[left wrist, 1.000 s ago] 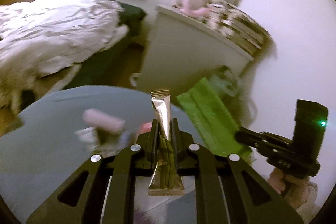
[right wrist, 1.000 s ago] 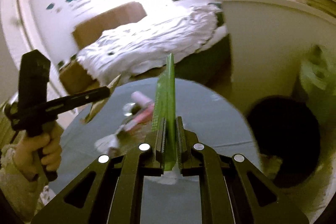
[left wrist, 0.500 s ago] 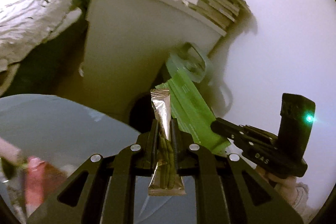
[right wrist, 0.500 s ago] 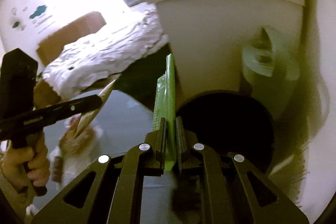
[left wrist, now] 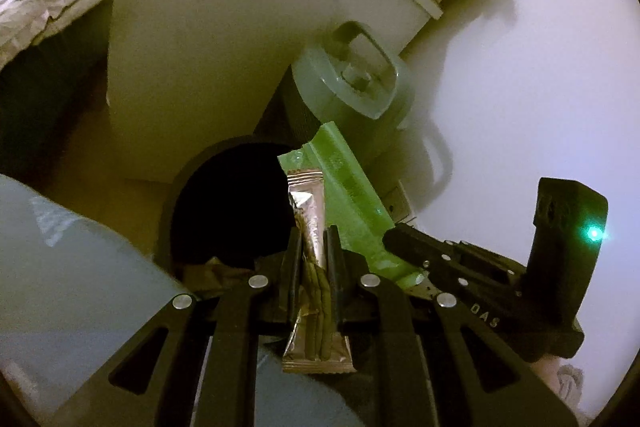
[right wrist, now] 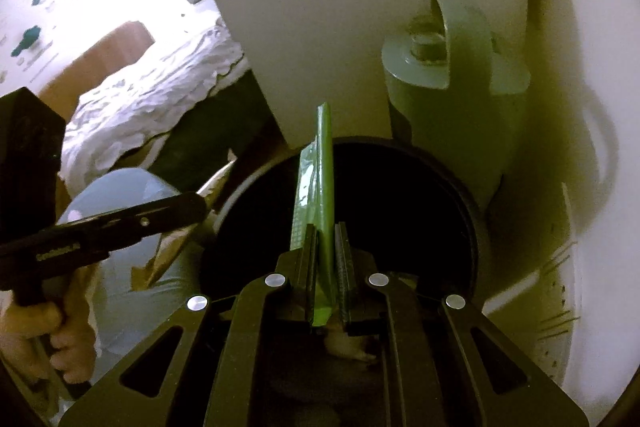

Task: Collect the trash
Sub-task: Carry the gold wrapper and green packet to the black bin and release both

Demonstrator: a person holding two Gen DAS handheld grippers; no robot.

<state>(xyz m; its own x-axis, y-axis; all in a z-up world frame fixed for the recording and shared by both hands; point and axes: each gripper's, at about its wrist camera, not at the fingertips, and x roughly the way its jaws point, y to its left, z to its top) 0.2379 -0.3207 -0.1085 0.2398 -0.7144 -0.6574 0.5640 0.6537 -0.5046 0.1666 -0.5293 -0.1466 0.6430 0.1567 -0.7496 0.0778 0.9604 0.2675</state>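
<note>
Above the dark bin (right wrist: pixel 400 211), the left gripper (left wrist: pixel 314 247) pinches a silver sachet (left wrist: pixel 310 223) upright, while the right gripper (right wrist: pixel 326 247) pinches a green wrapper (right wrist: pixel 320 187) standing edge-on.

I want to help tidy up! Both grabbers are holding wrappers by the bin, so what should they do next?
Probably open the right gripper first. Its green wrapper hangs over the round black bin's dark opening, so it should drop in. The left gripper, shut on the silver sachet, looks close to the rim and may need a nudge forward.
</note>
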